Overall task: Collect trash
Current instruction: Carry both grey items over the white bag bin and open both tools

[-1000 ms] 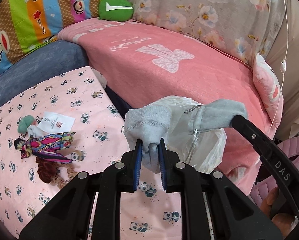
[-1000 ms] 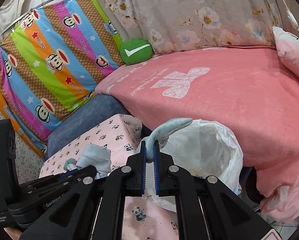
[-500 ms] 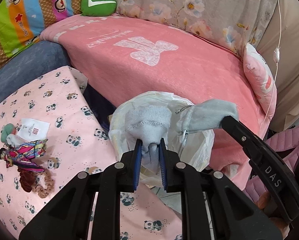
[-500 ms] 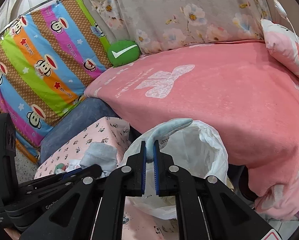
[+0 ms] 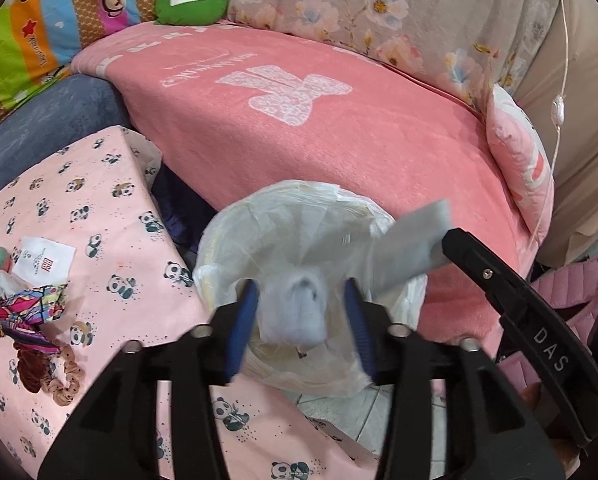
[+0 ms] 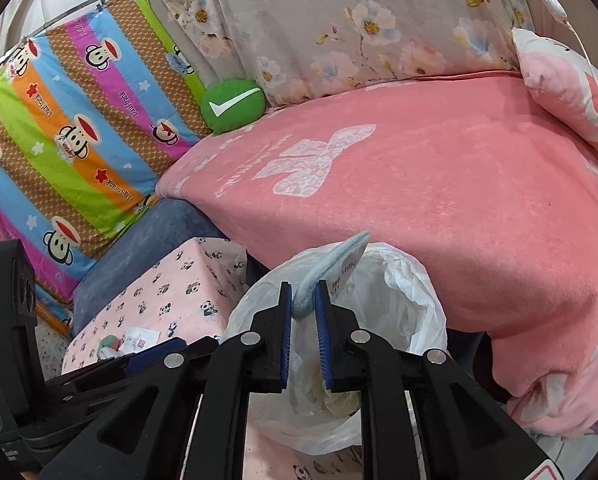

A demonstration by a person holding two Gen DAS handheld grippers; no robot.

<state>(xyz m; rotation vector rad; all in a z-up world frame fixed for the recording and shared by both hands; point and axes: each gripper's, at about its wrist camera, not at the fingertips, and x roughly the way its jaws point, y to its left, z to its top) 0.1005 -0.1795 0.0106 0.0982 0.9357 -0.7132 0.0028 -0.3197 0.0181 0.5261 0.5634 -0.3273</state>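
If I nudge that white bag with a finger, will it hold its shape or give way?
Probably gives way: the bag is thin, crinkled plastic, its rim sagging unevenly. It looks light, with only some yellowish scraps visible inside, so a push may shift or tip it. The film looks slick, so fingers may slide off it.

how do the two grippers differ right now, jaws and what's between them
The left gripper has its jaws spread wide, with the light grey sock blurred and loose between them. The right gripper has its jaws only slightly parted, with the blue-grey sock between them; whether they grip it is unclear. Both grippers hang over the white trash bag.
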